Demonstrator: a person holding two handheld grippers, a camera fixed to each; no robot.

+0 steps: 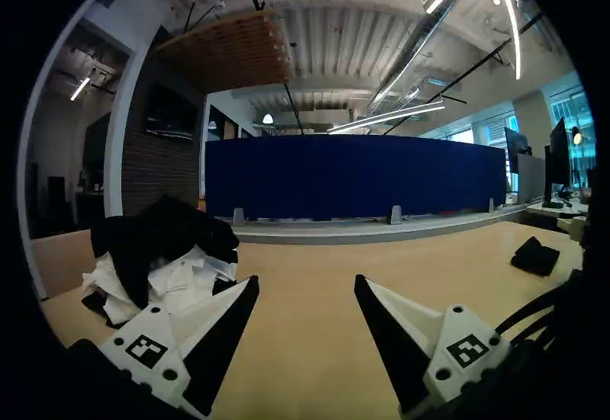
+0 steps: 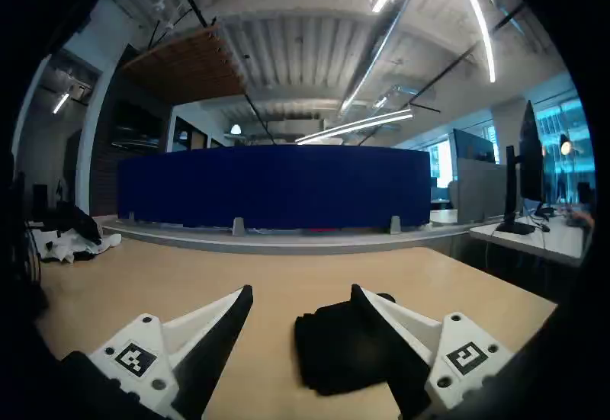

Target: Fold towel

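Left gripper view: the left claw [image 1: 305, 279] hangs wide open and empty over the pale wooden counter [image 1: 305, 359], with a crumpled heap of black and white towels [image 1: 164, 260] in front of the long dark-blue divider panel [image 1: 351, 176] at its left end and a small folded black towel [image 1: 535, 256] off toward its right end. Right gripper view: the right claw [image 2: 301, 289] is open and empty too, that folded towel lying just ahead of it on the divider's near side. I'd guess that one's done, so go for the heap, pinch a single corner and lift it clear before spreading.
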